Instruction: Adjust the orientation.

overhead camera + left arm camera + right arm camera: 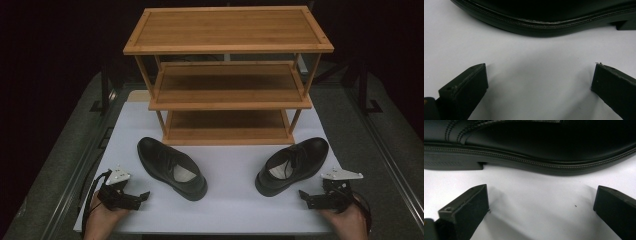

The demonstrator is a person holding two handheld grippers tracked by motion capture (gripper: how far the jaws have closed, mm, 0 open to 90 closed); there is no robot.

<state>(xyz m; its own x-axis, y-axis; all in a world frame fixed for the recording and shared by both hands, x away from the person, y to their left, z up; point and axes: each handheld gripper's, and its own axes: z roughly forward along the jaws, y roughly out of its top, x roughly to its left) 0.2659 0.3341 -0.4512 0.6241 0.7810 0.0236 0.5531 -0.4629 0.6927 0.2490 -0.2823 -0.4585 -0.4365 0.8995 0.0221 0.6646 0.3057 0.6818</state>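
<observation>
Two black leather shoes lie on the white table top (pixel 225 165). The left shoe (pixel 171 167) points its toe to the far left; the right shoe (pixel 292 165) points to the far right. My left gripper (pixel 142 197) rests near the front left edge, open, aimed at the left shoe's side (pixel 544 22). My right gripper (pixel 303 196) sits at the front right, open, facing the right shoe's sole edge (pixel 536 162). Nothing lies between either pair of jaws; bare white surface separates them from the shoes.
A wooden three-tier shoe rack (pixel 227 75) stands at the back of the table, its shelves bare. Dark floor and metal rails (pixel 85 165) flank the table on both sides.
</observation>
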